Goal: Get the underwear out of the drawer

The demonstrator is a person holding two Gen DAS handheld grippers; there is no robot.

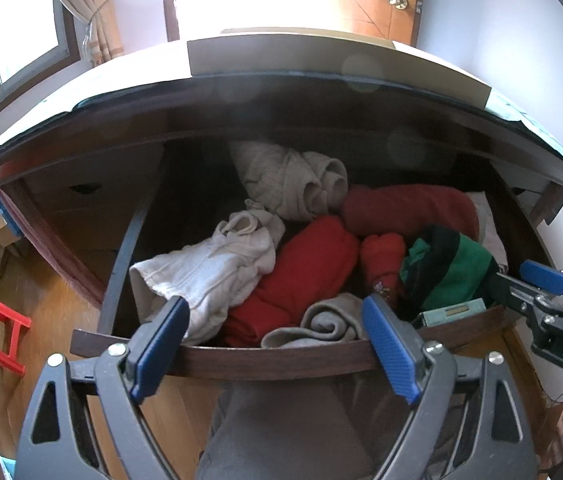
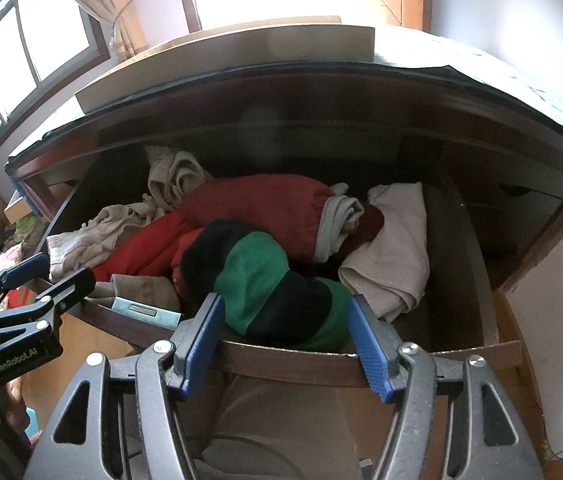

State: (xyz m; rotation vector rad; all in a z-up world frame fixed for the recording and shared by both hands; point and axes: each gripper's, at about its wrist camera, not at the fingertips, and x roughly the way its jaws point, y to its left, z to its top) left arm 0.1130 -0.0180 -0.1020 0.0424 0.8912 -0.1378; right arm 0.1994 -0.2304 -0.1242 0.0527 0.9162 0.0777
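Although the drawer (image 1: pixel 281 360) stands pulled open and full of crumpled clothing, nothing has yet been lifted from it. The left gripper (image 1: pixel 277 344) hovers at the bottom centre of its own view, just above the drawer's front rim, its blue pads spread wide with nothing between them. The right gripper (image 2: pixel 285 340) sits likewise at the lower middle of its view, jaws parted and empty, framing the green and dark striped garment (image 2: pixel 277 280) that lies against the front rim.

Which pieces are underwear is hard to say for certain; the red bundle (image 1: pixel 309 272) at the centre of the left view, the white crumpled cloth (image 1: pixel 209 272) to its left and the pale folded piece (image 2: pixel 393 248) at the right of the right view are all candidates. All of it looks light, soft and limp, so it should drape and stretch when lifted, and may drag a neighbouring piece along. A raised fold or a rolled edge near the top of the heap would give the pads the surest bite.
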